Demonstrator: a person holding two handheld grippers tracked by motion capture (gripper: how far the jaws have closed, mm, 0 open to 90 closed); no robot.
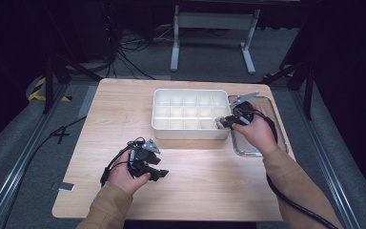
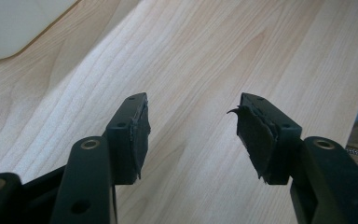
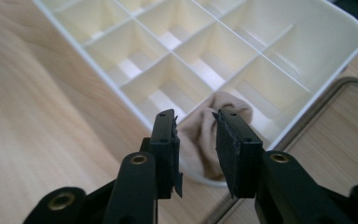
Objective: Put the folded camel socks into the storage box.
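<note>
Black jaws of the right gripper are rising closest to the lens in the right gripper view, standing partly apart with a beige cloth lying between them; the pads are not pressing on it. From the high view, the wooden table is spreading under everything. On its far half, a white divided tray is sitting, with its many compartments in rows. Just beside the tray's right end, a clear shallow dish is resting on the wood. The beige cloth is slumping in the tray's near right corner compartment, with part of it draping over the rim toward the gripper. The person's right hand is holding the right gripper at that corner. Well apart from the tray, near the table's front, the left hand is holding the left gripper low over bare wood. In the left gripper view, the left gripper is showing its jaws spread wide with nothing between them.
</note>
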